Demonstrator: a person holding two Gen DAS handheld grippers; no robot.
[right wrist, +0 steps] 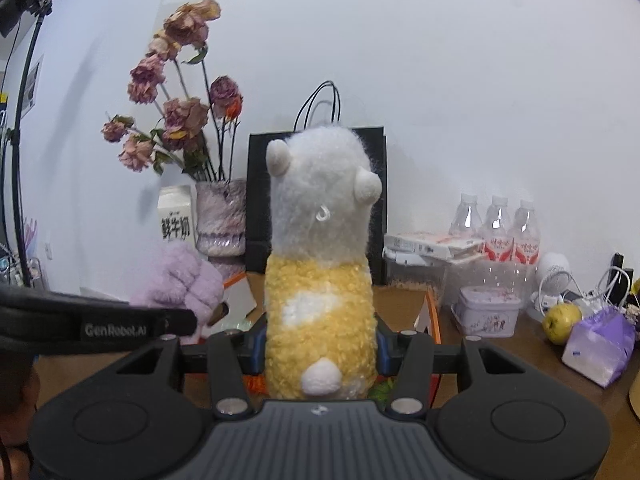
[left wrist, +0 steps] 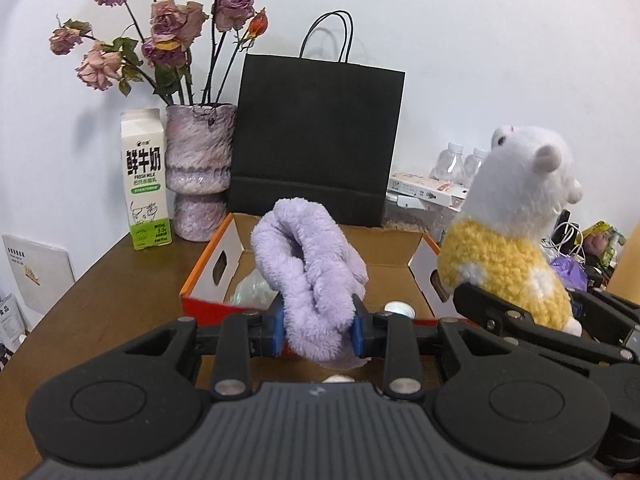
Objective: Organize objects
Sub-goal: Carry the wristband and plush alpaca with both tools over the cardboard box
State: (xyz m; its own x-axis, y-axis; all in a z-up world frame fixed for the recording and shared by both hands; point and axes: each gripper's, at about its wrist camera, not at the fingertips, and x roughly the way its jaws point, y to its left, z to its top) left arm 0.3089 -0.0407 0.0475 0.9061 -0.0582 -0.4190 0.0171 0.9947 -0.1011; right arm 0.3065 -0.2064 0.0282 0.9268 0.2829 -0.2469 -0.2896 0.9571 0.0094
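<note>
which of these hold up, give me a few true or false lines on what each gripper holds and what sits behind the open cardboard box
1. The left gripper is clamped on a fluffy lilac fabric bundle. True.
2. The right gripper holds a green apple. False: it grips a white and yellow plush toy; the yellow-green apple lies on the table.
3. A black paper bag with handles stands behind the orange-edged cardboard box. True.
4. The green and white milk carton lies on its side. False: it stands upright beside the mottled purple vase.
5. The vase is empty. False: it holds dried roses.

Left claw (left wrist: 319, 330) and right claw (right wrist: 320, 354) are side by side, each clamped on something soft.
</note>
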